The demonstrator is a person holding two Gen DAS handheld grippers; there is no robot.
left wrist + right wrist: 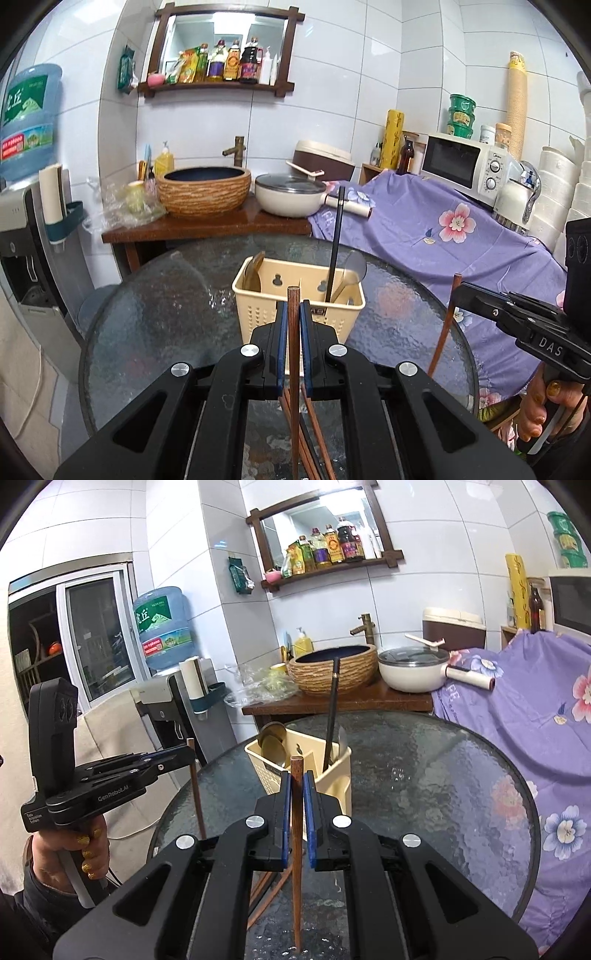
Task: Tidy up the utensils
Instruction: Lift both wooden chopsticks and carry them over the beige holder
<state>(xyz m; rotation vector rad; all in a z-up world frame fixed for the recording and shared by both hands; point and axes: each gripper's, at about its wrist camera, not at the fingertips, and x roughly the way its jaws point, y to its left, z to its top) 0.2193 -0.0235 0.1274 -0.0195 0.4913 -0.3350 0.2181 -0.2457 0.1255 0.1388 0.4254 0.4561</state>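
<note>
A cream plastic utensil holder (pixel 295 314) (pixel 332 786) stands on the round glass table (pixel 166 314) (pixel 424 775). It holds wooden spoons (pixel 253 275) (pixel 271 740), a black chopstick (pixel 336 240) (pixel 330 716) and a metal spoon (pixel 351 275). My left gripper (pixel 294 317) is shut on an upright brown wooden chopstick (pixel 294 350) just before the holder; it also shows in the right wrist view (pixel 190 755). My right gripper (pixel 297 797) (pixel 460 291) is shut on another brown chopstick (pixel 296 849) (pixel 445 325), its lower end on the table. Several more chopsticks (pixel 314 435) (pixel 266 893) lie below the grippers.
A wooden counter (pixel 207 225) behind the table carries a woven basin (pixel 205 190), a lidded white pan (pixel 288 195) and a soap bottle (pixel 164 160). A purple floral cloth (pixel 443 229) covers furniture on the right, with a microwave (pixel 465 166). A water dispenser (pixel 29 206) stands left.
</note>
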